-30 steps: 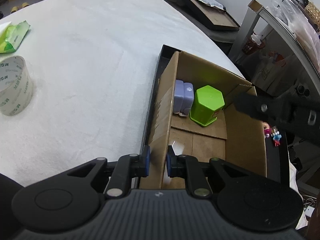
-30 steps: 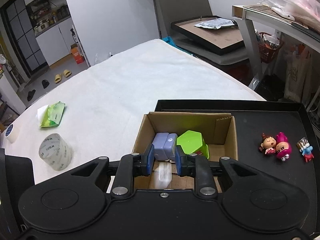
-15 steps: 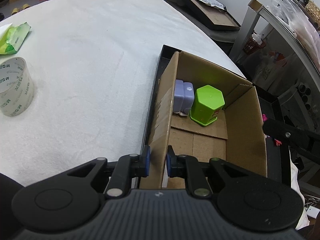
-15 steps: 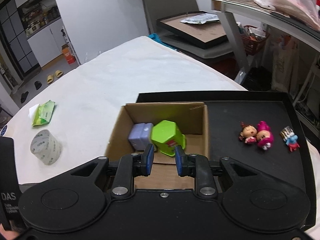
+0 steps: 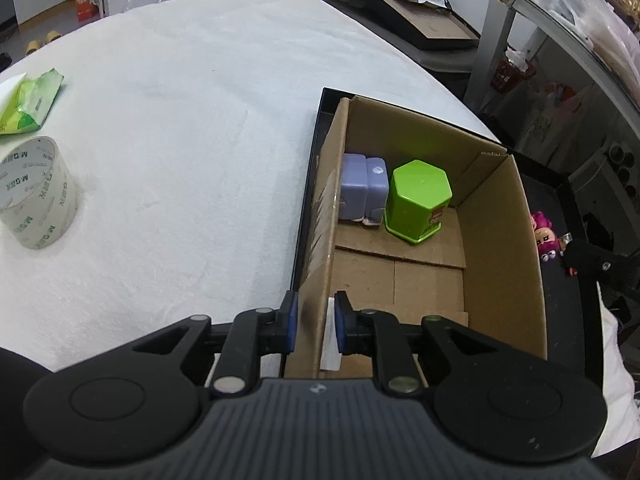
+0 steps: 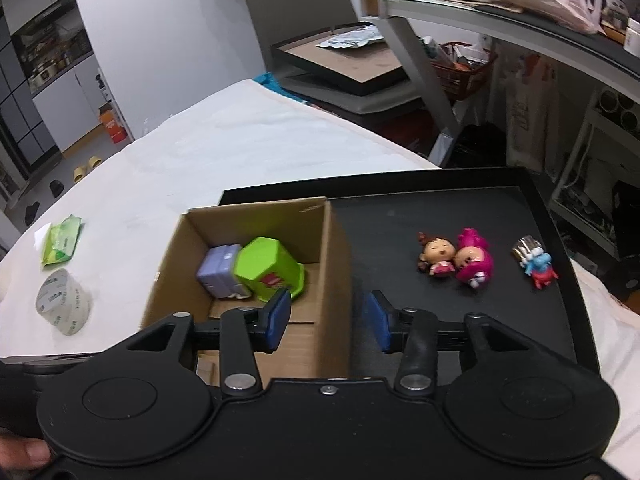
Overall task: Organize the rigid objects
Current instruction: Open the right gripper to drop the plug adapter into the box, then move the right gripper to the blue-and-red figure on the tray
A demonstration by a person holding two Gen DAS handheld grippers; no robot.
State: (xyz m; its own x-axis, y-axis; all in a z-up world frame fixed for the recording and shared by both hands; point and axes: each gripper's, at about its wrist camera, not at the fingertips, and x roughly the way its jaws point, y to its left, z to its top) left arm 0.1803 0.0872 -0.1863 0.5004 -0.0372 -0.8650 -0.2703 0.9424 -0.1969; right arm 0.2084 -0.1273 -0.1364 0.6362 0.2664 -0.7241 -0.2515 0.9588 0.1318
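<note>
My left gripper is clamped on the near wall of the cardboard box. My right gripper is spread wide above the box's right wall. Green container and purple block sit inside; figurines lie on the black tray.

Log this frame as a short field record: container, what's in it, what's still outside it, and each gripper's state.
container: cardboard box on black tray
in box: green hexagonal container, purple case
on tray outside box: two dolls, small blue-red toy
on tablecloth: tape roll, green packet
left gripper: shut on box wall
right gripper: open, holding nothing
</note>
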